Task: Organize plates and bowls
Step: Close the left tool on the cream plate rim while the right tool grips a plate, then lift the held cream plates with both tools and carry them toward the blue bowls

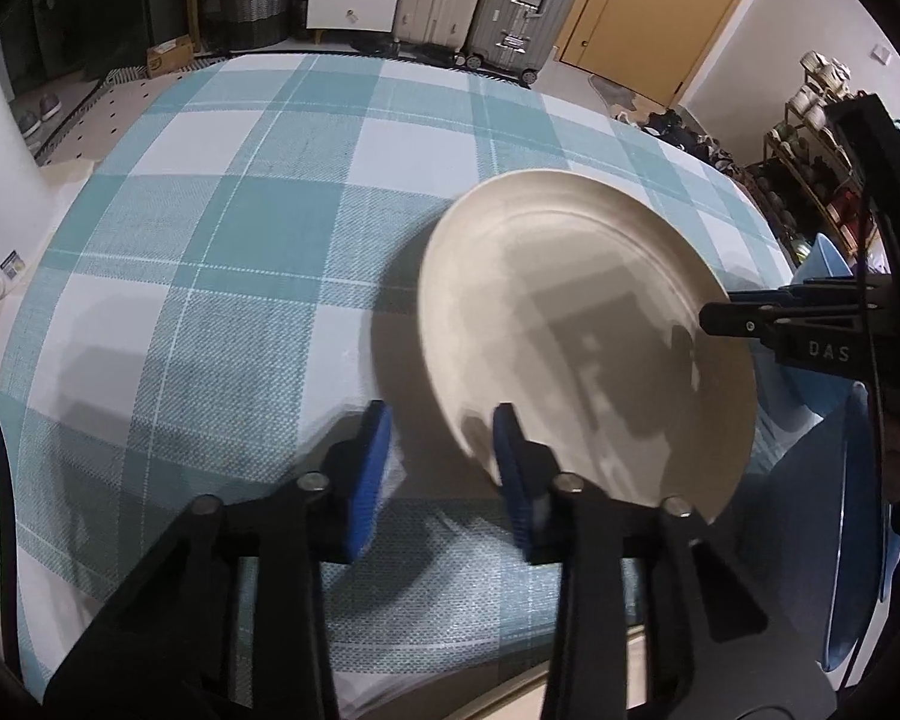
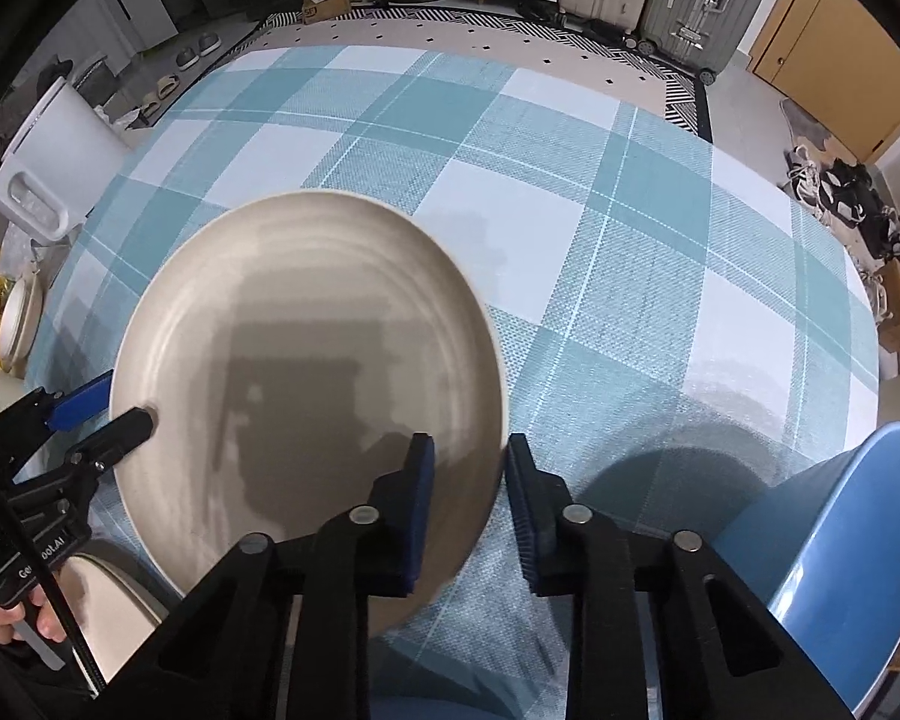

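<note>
Right wrist view shows the round cream ceramic plate raised and tilted over the teal-and-white checked desk, with the right hand-held gripper spread around its near rim. Left of the plate, the left hand-held gripper brackets the opposite rim, jaws spread; a blue ceramic bowl sits right of the plate.

Matt plate (woven tablecloth)

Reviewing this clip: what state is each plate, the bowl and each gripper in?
cream plate: seems raised off the cloth, blurred.
left hand-held gripper: open, plate rim between its fingers.
right hand-held gripper: open, straddling the plate rim.
blue bowl: untouched.
second plate: partly hidden.
</note>
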A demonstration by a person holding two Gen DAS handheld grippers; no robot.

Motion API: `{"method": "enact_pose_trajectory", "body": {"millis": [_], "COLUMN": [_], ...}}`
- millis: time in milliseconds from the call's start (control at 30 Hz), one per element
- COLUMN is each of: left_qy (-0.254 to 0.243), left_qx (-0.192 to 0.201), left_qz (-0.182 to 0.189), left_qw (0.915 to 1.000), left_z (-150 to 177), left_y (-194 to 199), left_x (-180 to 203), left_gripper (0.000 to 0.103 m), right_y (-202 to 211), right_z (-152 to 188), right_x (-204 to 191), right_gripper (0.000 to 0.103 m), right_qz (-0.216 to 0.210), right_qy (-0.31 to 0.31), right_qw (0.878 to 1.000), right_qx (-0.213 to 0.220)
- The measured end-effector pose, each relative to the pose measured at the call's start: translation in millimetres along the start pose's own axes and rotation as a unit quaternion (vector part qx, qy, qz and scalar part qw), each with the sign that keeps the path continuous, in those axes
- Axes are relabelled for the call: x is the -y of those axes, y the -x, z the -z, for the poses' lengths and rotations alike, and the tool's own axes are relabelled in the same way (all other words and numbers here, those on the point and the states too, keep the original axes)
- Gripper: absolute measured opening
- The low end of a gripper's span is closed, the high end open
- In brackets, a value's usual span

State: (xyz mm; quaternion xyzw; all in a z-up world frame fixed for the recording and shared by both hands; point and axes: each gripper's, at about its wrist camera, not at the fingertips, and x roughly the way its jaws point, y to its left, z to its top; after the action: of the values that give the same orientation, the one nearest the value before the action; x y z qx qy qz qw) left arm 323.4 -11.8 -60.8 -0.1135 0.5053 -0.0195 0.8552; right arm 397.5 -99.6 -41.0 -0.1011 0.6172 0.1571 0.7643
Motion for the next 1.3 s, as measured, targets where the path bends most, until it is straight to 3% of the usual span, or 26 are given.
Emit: {"method": "enact_pose_trajectory", "body": {"millis": [167,500,1300], "left_qy": [-0.008,-0.005,0.001], "left_qx": [0.004,0.017,0.073], "left_qz": [-0.014,-0.027,-0.040], "left_qw": [0.9999,0.9995,0.9965], "left_z": [-1.4,1.5,22.8], "left_y": [1.1,12.4,109.0], "left_x": [4.2,-1.7,-17.1], "left_gripper": [0.015,0.015,0.015], "right_y": [1.5,3.9,66.1], "right_z": [3.0,5.9,20.2], "right_x": [0.6,-6.9,-44.4], "right_gripper": [0.010,0.009,0.009], "right_qz": [0.004,-0.003,-0.046], "right_qy": [0.007,0.007,0.006], "right_qw": [1.000,1.000,0.994], "right_qx": [0.010,0.026,0.099]}}
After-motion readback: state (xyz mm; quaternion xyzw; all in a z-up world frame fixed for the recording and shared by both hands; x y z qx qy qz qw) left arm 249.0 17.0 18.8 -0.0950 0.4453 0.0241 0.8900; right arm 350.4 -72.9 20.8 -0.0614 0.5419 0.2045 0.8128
